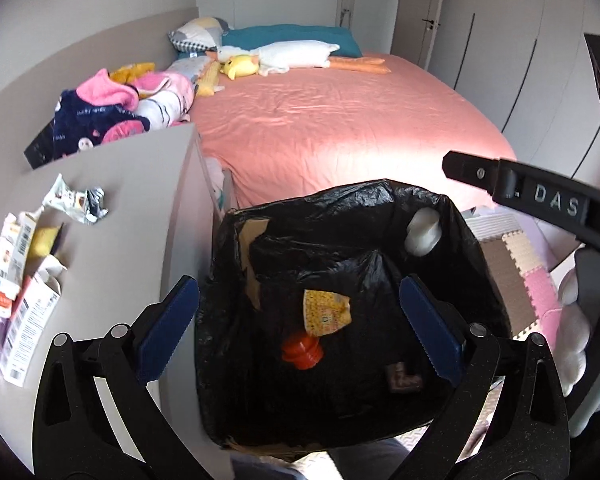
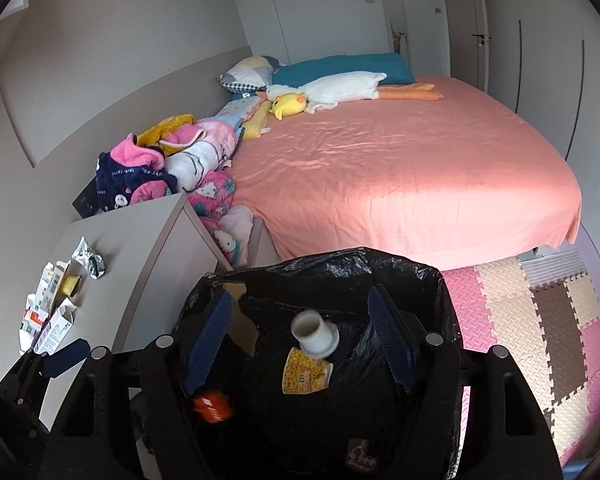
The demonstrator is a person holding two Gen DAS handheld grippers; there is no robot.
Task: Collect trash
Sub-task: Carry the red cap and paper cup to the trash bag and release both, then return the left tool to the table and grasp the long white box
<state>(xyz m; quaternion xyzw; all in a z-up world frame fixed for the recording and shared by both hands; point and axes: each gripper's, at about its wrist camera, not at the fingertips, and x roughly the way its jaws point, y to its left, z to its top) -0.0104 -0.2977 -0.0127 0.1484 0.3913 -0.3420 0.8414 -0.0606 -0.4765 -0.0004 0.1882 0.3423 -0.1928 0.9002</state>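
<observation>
**Trainee:** Over the bin, both of your grippers seem to have nothing in them. Why park them there?

**Coach:** Because that is the drop spot. Your right gripper (image 2: 300,344) hangs above the black-lined trash bin (image 2: 440,276) with its fingers spread wide, and a white cup (image 2: 314,330) shows between them, apparently loose in the bag. Your left gripper (image 1: 300,328) is likewise released, grasping nothing, pointed down into the same bag.

**Trainee:** What's already in?

**Coach:** A yellow wrapper (image 1: 326,312), an orange cap (image 1: 302,354) and a small brown piece (image 1: 402,378) lie on the liner. The bin stands tight against the nightstand (image 1: 132,200), likely so your carries stay short.

**Trainee:** And what's left?

**Coach:** From your left camera, at nine o'clock: torn cardboard boxes (image 1: 24,280) and, toward ten o'clock, a crumpled foil wrapper (image 1: 78,204), all on the nightstand top. I'd judge you're partway through; your left hand is nearer that pile, so it suits the next reach. The foil looks light and may slip from a shallow pinch.
</observation>
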